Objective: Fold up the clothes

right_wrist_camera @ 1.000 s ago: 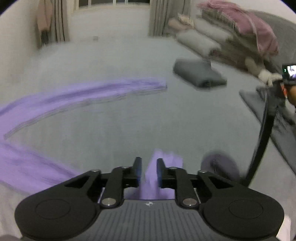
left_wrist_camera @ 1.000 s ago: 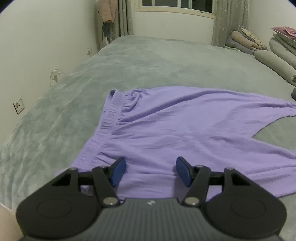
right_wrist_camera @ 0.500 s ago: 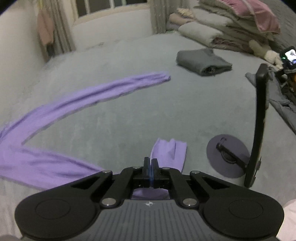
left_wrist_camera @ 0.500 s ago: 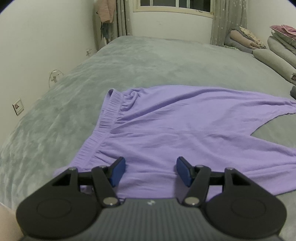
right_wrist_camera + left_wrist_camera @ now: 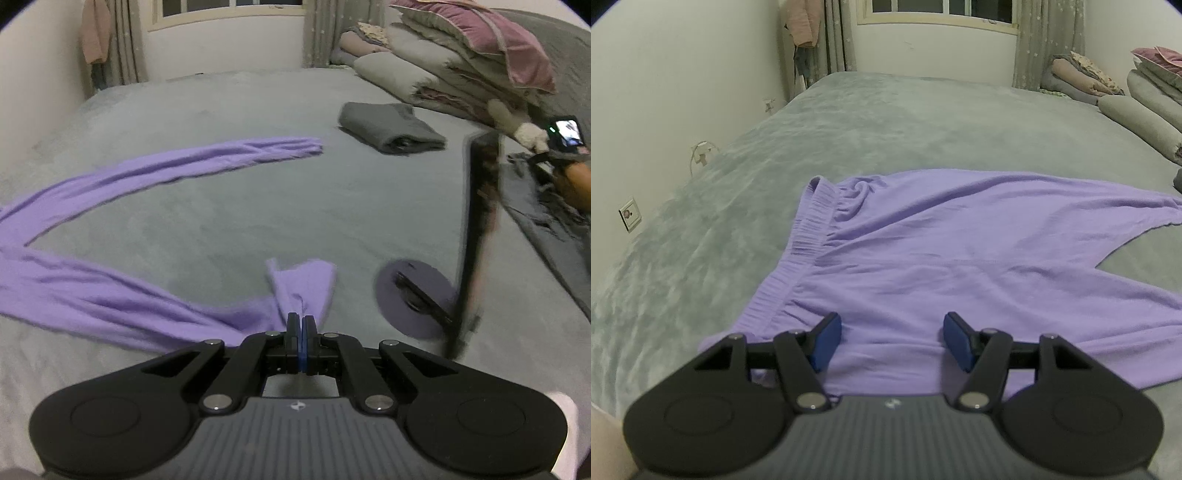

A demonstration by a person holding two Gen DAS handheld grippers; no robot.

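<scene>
Right tongs (image 5: pixel 302 329) pinch the near leg cuff of the purple trousers (image 5: pixel 923 266) (left tongs (image 5: pixel 891 341) gape empty over the hip); carry the cuff low, matching leg to leg.

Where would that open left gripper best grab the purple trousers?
Probably the waistband at its near corner, coming in low from the near edge. The gathered band is thicker than the flat cloth, and the left gripper already hovers beside it.

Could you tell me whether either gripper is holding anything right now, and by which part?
The right gripper is shut on the purple trousers, pinching the hem end of the nearer leg. The left gripper is open above the waistband end, holding nothing.
</scene>
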